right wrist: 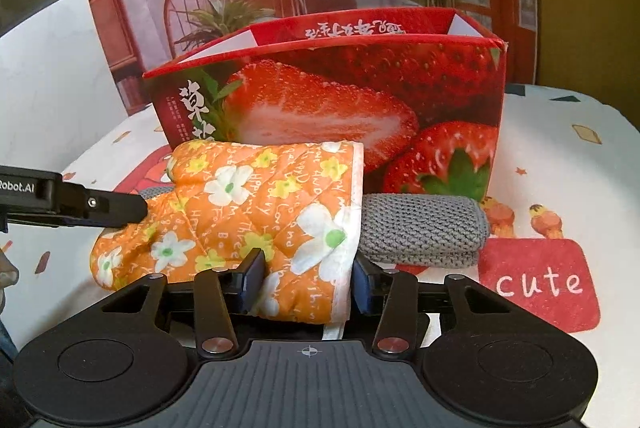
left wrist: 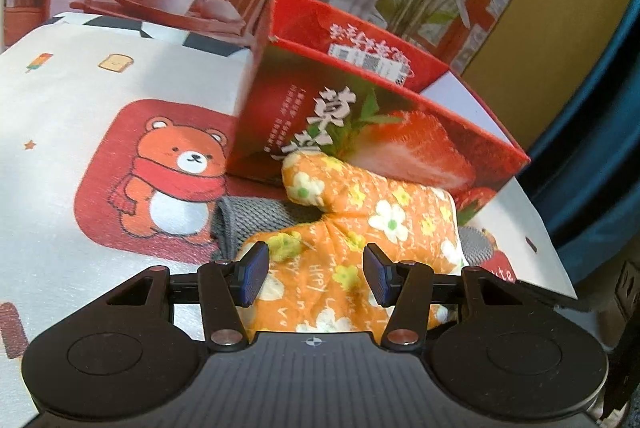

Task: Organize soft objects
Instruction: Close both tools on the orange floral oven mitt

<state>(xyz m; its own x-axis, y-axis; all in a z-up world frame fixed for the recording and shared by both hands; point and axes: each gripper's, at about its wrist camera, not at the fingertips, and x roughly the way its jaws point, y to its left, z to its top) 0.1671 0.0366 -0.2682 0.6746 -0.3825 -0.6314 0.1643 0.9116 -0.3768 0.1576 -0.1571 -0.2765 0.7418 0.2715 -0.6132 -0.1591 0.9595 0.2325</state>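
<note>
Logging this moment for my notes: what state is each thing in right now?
Oven mitt: lying flat on the grey knitted cloth, in front of the box.
Grey knitted cloth: folded, partly under the mitt.
Strawberry box: upright, top open.
Left hand-held gripper: open, fingers astride the mitt.
Right hand-held gripper: open, fingers astride the mitt's cuff.

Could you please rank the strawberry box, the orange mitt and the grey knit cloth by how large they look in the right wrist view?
1. Strawberry box, largest.
2. Orange mitt; it lies nearer the camera, which flatters it.
3. Grey knit cloth, smallest, though the mitt hides part of it.
</note>
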